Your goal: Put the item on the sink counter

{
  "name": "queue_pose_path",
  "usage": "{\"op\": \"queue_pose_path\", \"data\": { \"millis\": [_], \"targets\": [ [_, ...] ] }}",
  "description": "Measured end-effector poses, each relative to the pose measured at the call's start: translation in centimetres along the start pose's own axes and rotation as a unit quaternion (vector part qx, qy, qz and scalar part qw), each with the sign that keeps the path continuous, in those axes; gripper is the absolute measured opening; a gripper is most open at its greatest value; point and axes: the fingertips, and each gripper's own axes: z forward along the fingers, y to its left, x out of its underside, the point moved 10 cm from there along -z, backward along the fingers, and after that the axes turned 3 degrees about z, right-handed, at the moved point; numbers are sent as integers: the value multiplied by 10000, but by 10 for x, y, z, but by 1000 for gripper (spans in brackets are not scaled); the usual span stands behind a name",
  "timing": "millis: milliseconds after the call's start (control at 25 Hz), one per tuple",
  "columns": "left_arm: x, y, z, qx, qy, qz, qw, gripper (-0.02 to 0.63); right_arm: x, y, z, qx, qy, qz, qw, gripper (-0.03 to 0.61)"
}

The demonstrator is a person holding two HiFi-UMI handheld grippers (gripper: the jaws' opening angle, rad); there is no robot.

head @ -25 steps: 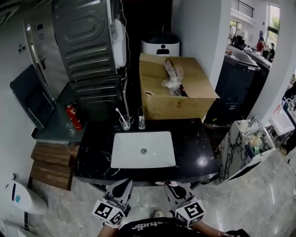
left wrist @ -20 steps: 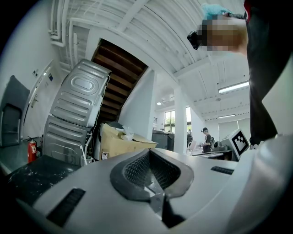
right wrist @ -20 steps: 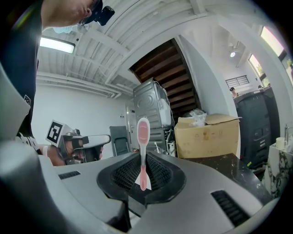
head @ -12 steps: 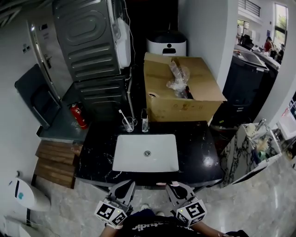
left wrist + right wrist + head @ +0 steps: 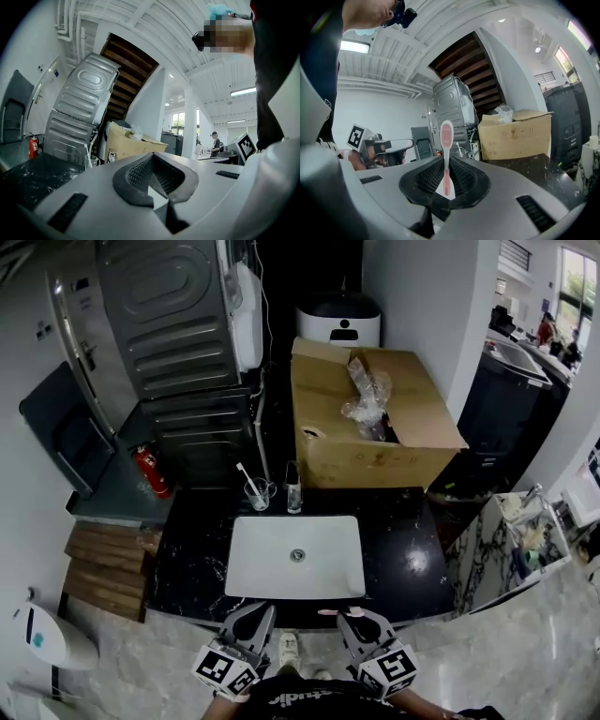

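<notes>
While both grippers hung at the near edge of the black surface (image 5: 403, 554), only one had anything in it. The right gripper (image 5: 354, 617) had its fingers (image 5: 466, 180) pinched nearly together on the handle end of a pink-and-white toothbrush (image 5: 446, 138). In the right gripper view the brush stood straight up out of the pads, head on top and well clear of them. So the toothbrush was up in the grip, not lying on the surface, just in front of the white sink (image 5: 295, 559).

The left gripper (image 5: 249, 615) was empty. Its fingers (image 5: 138, 176) were drawn together with just a sliver of light showing, nothing between them.

Behind the sink stood a glass (image 5: 255, 493) with another brush in it, a small bottle (image 5: 293, 489) just beside it, and a cardboard box (image 5: 375, 442).
</notes>
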Motion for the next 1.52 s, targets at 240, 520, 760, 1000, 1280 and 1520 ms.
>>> {"op": "queue_pose_path", "data": {
  "millis": [240,520,760,1000,1280,1520],
  "targets": [
    [-7,52,26,41,-39,9,10000,15,-10,-7,55,-58,32,9,10000,64],
    [-19,117,63,165,-160,46,9997,15,-31,-14,124,-15,-47,-116,9999,64],
    [-20,156,80,227,-157,25,9996,15,-40,-21,163,56,0,-119,9999,64],
    [-15,193,86,241,-105,-45,9996,15,-48,-22,205,130,-53,-136,9998,64],
    [-3,226,90,265,-49,-76,9996,15,-63,-22,253,136,-217,-303,9992,64],
    [3,248,87,199,1,-116,9997,15,-76,-28,306,45,-553,-259,9981,63]
  ]
}}
